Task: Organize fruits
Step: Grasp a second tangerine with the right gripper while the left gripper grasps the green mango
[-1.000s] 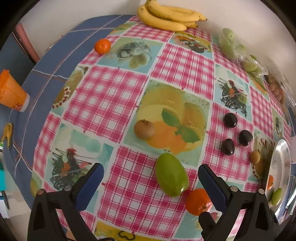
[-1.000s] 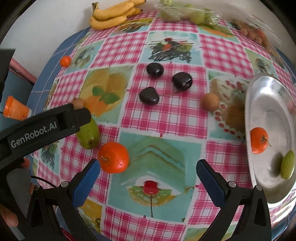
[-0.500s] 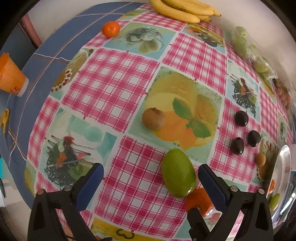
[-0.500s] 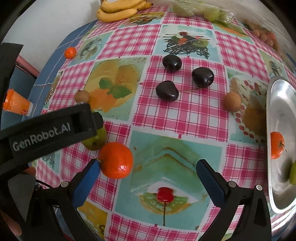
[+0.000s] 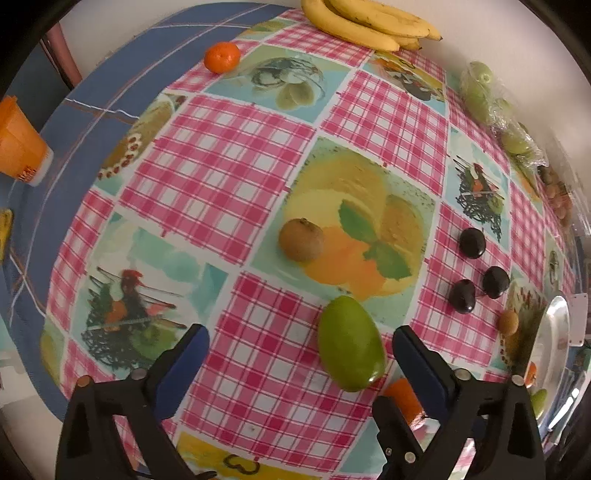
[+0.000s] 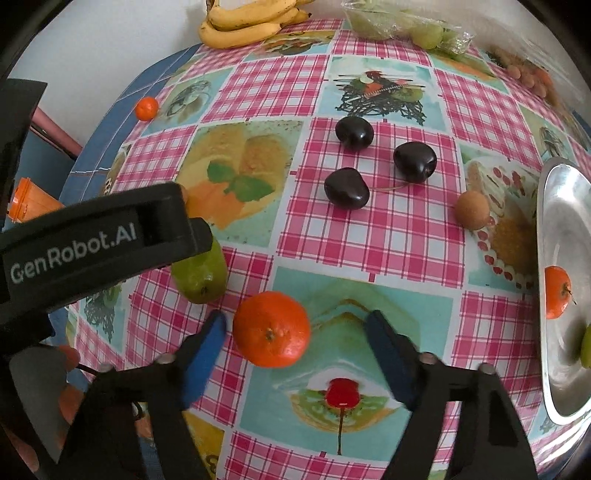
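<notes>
A green mango (image 5: pixel 349 343) lies on the checked tablecloth between the fingers of my left gripper (image 5: pixel 300 339), nearer the right finger. The jaws are closing and neither pad touches it. In the right wrist view a large tangerine (image 6: pixel 271 328) sits between the fingers of my right gripper (image 6: pixel 295 321). Those jaws are closing too; the left pad is almost on the fruit and the right pad stands apart. The left gripper's black body (image 6: pixel 92 240) covers part of the mango (image 6: pixel 199 273). A metal plate (image 6: pixel 561 229) at the right holds a small tangerine (image 6: pixel 557 291) and a green fruit.
Three dark plums (image 6: pixel 347 188), a kiwi (image 5: pixel 301 240) and a small brown fruit (image 6: pixel 472 209) lie on the cloth. Bananas (image 5: pixel 369 22) and bagged green fruit (image 5: pixel 484 92) line the far edge by the wall. A small tangerine (image 5: pixel 221 57) and an orange cup (image 5: pixel 18 147) are at the left.
The right gripper's jaws have narrowed and now straddle the large tangerine, which was beside the left finger. The left gripper's jaws narrowed slightly, and the mango sits lower and closer in its view.
</notes>
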Demonstrator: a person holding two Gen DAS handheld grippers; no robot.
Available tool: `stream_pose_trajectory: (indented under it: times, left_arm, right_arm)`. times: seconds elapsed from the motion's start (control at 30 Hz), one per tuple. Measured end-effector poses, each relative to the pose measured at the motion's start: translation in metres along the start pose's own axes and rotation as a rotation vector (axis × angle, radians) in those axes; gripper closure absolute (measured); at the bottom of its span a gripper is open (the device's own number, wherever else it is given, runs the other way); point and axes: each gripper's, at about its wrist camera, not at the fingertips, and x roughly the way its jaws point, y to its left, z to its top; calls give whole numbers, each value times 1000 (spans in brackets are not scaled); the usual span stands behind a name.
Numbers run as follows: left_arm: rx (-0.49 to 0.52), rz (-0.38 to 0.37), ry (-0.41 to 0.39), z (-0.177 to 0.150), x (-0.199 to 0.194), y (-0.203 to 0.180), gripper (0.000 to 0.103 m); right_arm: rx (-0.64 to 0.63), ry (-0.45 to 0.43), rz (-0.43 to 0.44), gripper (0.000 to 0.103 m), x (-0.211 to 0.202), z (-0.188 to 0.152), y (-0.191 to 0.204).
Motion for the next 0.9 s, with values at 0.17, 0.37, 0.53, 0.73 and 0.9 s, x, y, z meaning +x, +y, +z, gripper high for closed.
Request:
stream_pose_trajectory:
  times: [0.17,0.37,0.53,0.73,0.9]
  left_arm:
    - [11,-43,15,-1,1,-3,20]
    - [10,-75,31,-5,5,-9,36]
    - [-6,-81,21,-3,5,-16,37]
    - [-6,-79,17,1,7,-14,37]
    - [10,-81,19,2,11,-20,46]
  right_arm:
    - [3,13,67,58,-2,0,0]
    - [-5,11,56,62,-1,0,6]
    - [15,8,52,62,-6,0,-1]
    - [71,6,21,62,-14,-1,-24]
    - [107,5,9,62,-19,0,-38]
